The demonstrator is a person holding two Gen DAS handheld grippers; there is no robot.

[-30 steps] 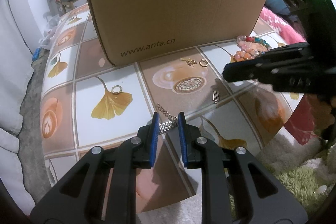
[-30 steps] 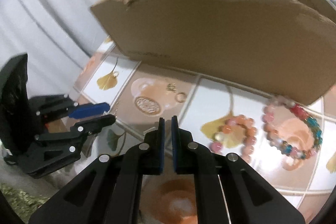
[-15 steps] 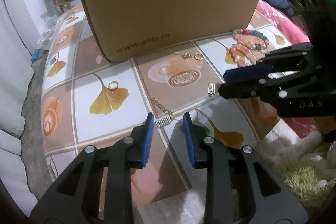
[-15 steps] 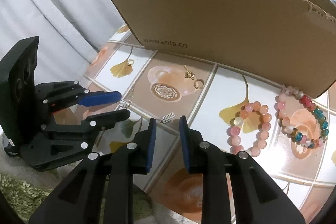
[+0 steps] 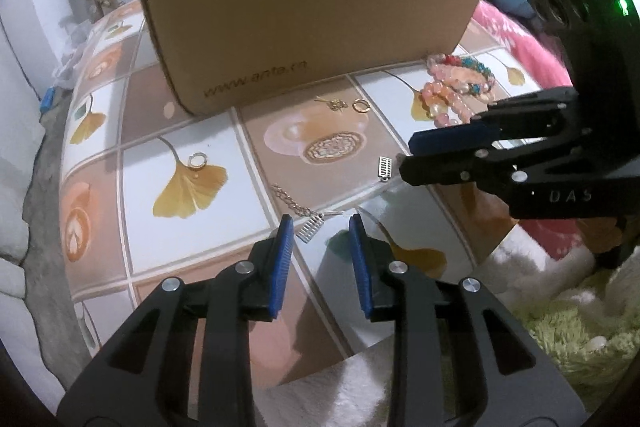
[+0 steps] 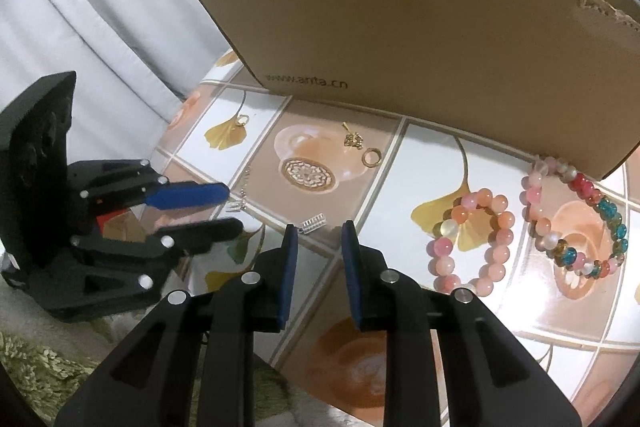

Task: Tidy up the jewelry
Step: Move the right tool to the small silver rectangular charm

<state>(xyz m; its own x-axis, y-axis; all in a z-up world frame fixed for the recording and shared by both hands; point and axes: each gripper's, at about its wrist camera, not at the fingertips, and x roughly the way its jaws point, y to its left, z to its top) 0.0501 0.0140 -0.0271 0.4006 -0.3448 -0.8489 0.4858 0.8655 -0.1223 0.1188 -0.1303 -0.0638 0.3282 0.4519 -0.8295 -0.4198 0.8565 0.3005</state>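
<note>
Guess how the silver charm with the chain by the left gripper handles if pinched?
The silver charm looks thin and flat on the table, so probably light and hard to get under. Its chain lies in loose curves, so it will likely dangle limply.

The torn brown cardboard box (image 5: 312, 27) hides its own floor and contents behind its near wall in both views; its right end (image 6: 608, 67) runs off at 3 o'clock in the right wrist view. The black right gripper (image 5: 404, 159) covers part of the pink bead bracelet (image 5: 444, 103) at 2 o'clock. The small gold charm (image 6: 353, 140) is too small to make out. Both handles leave the frames at 6 o'clock.
</note>
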